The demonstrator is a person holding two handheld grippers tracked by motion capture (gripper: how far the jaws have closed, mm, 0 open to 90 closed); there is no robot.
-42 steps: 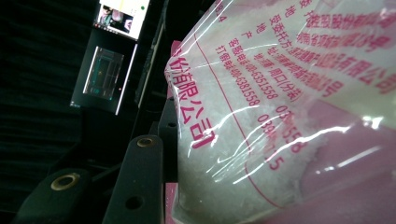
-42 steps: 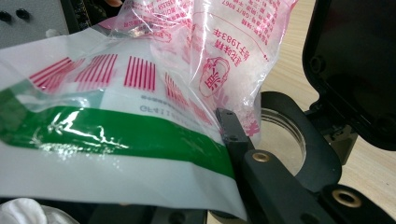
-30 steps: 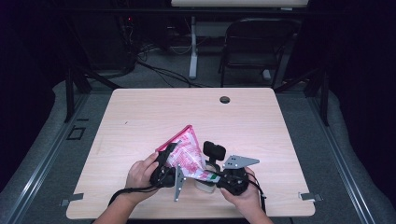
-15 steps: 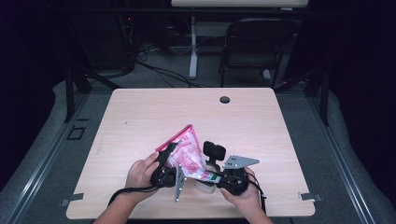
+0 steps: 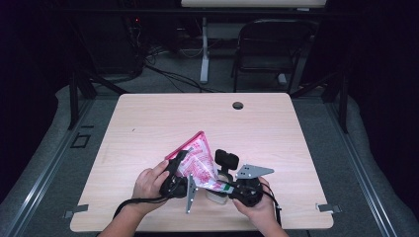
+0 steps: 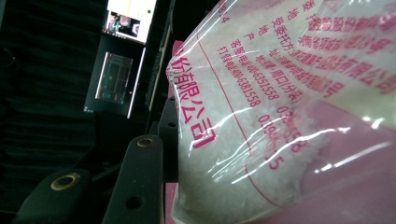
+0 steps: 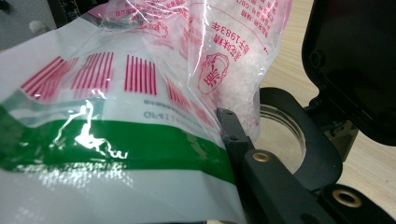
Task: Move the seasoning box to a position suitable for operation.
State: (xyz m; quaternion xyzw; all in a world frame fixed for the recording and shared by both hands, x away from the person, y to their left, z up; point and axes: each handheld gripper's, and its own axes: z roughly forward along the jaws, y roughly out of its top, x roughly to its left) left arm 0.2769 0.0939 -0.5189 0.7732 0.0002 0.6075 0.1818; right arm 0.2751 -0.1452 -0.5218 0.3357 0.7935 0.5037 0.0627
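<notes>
Tongs, left (image 5: 179, 168): lower centre of high view, held in person's left hand (image 5: 148, 183); jaws partway in, clamped on upper-left side of plastic bag (image 5: 197, 160). In left gripper view the bag (image 6: 280, 116) takes the right two-thirds of frame, pressed against one black jaw at lower left; clear film w/ red printed characters and digits, white granules inside. Tongs, right (image 5: 228, 188): lower centre-right of high view, in right hand (image 5: 257, 210), grey three-cornered plate (image 5: 253, 171) on top; jaws closed down tight on bag's lower corner. Right gripper view shows that end of bag (image 7: 116, 121) at left and centre of frame: white band, green stripe, red barcode-like bars, crumpled clear film above w/ red seal mark; black jaw rises from bottom right alongside it. Bag: held up off counter (image 5: 148, 123) between both tongs, near front edge, pink-red top strip pointing to upper centre of high view. Jar (image 7: 285, 135): clear, open mouth w/ black ring round it, centre-right of right gripper view, just below and behind bag's hanging part; touching or not, can't tell. Black lid-like part (image 7: 355, 65) fills upper right of that view. Counter: pale wood, round cable hole (image 5: 238, 105) near far edge, well apart from bag. Folding chair (image 5: 272, 49) beyond counter, upper centre-right.
</notes>
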